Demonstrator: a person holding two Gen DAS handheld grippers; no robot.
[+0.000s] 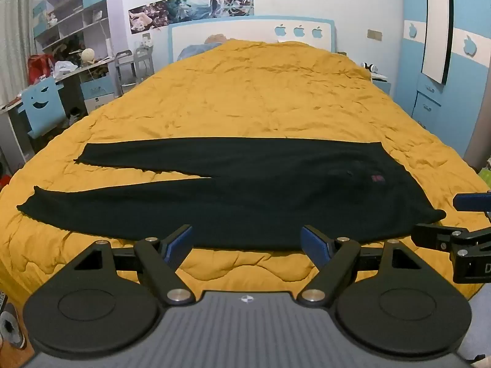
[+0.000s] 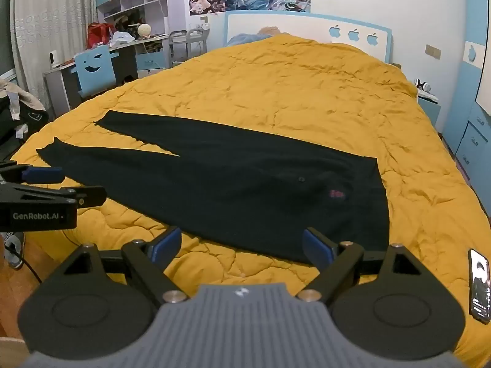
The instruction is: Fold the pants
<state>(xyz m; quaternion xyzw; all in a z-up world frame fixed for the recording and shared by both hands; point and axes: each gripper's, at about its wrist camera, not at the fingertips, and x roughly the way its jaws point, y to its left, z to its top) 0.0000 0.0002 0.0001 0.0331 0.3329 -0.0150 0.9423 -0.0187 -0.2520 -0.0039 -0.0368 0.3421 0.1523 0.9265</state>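
nearest in each view are the tools themselves: the left gripper point(image 1: 247, 242) hangs just off the near edge of the bed with its blue-padded fingers point(image 1: 179, 242) spread wide and nothing between them, and the right gripper point(image 2: 242, 245) sits the same way, fingers point(image 2: 316, 247) apart and empty, over the near edge by the waist end. a phone point(image 2: 479, 285) lies on the yellow quilt point(image 2: 276, 76) near the bed's near right corner.

just beyond the fingertips lie the pants point(image 1: 233, 196), flat on the quilt along the near edge of the bed, waistband toward the right side and the two legs running off toward the left side, parted in a narrow v from the crotch outward. they are black or very dark, with a small button and a small red mark near the waist.

the cloth looks soft, limp and light; it should drape and sag when lifted and may drag on the rumpled quilt. likely best to pinch a hem or the waistband corner, where the fabric is doubled and less apt to slip from the pads, one gripper at each end of the near edge so the fold stays straight.

farther back, the quilt runs bare to the headboard point(image 1: 251, 33).
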